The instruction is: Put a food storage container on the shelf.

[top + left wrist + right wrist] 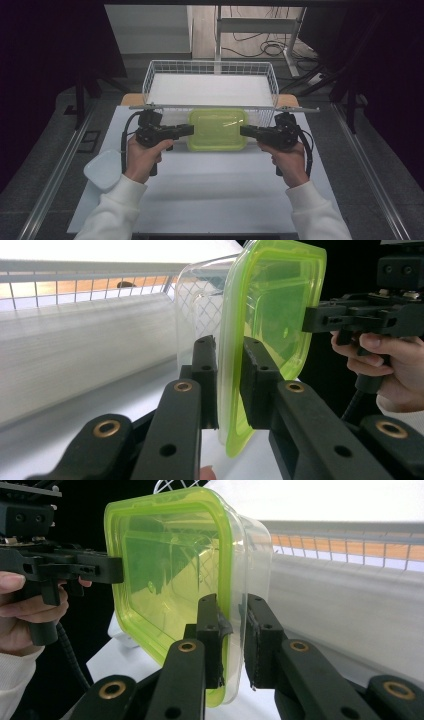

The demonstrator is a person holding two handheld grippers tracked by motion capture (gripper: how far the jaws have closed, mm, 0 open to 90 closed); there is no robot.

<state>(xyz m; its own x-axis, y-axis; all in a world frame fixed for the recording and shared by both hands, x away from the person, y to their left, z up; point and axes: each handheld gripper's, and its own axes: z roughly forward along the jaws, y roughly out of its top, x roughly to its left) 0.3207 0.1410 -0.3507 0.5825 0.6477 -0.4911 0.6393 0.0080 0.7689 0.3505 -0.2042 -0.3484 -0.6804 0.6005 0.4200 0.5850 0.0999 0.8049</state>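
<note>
The left tongs [189, 130] and right tongs [243, 131] clamp the green-lidded box [218, 130] at its nine and three o'clock edges, just before the wire basket [210, 67]; the lid hides the box's contents.

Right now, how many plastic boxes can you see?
2. The green-lidded box is held between both grippers, in front of the wire basket. A white box sits at the table's left edge, beside the left arm.
</note>
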